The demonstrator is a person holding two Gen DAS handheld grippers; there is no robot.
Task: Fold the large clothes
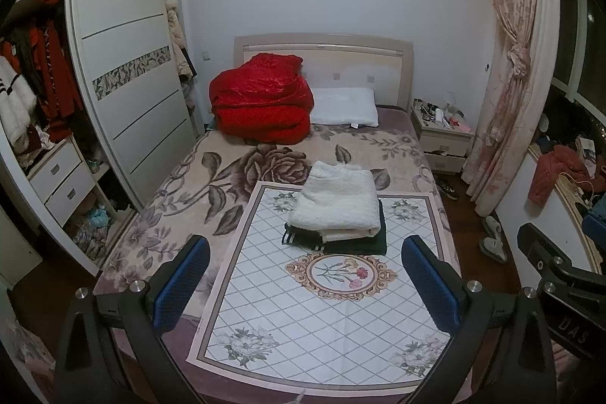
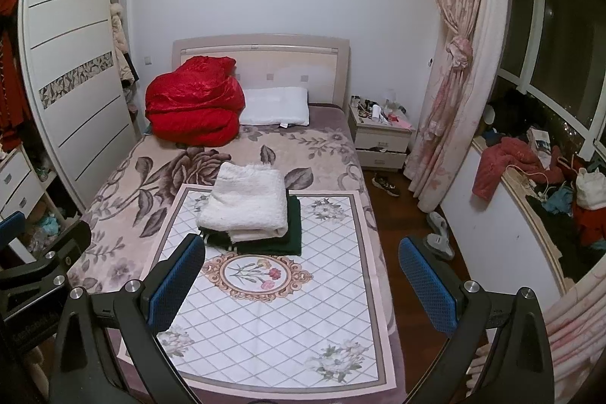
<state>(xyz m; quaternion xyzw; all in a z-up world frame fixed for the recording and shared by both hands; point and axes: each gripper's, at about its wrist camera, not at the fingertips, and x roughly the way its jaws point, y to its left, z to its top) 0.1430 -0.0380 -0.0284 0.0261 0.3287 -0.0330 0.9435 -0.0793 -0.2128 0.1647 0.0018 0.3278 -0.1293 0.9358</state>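
A folded white fleecy garment (image 1: 337,203) lies on top of a folded dark green garment (image 1: 363,243) on a white diamond-patterned mat (image 1: 322,320) at the foot of the bed. The same stack shows in the right wrist view, white garment (image 2: 246,203) over green garment (image 2: 284,237), on the mat (image 2: 272,320). My left gripper (image 1: 306,283) is open and empty, held above the mat, short of the stack. My right gripper (image 2: 303,284) is open and empty, to the right of the left one, over the mat's right side.
A red quilt (image 1: 261,101) and a white pillow (image 1: 344,106) lie at the headboard. A wardrobe (image 1: 125,70) stands left, a nightstand (image 1: 441,135) and curtain (image 1: 511,70) right. Slippers (image 2: 439,239) lie on the floor. Clothes (image 2: 507,165) are piled on the window ledge.
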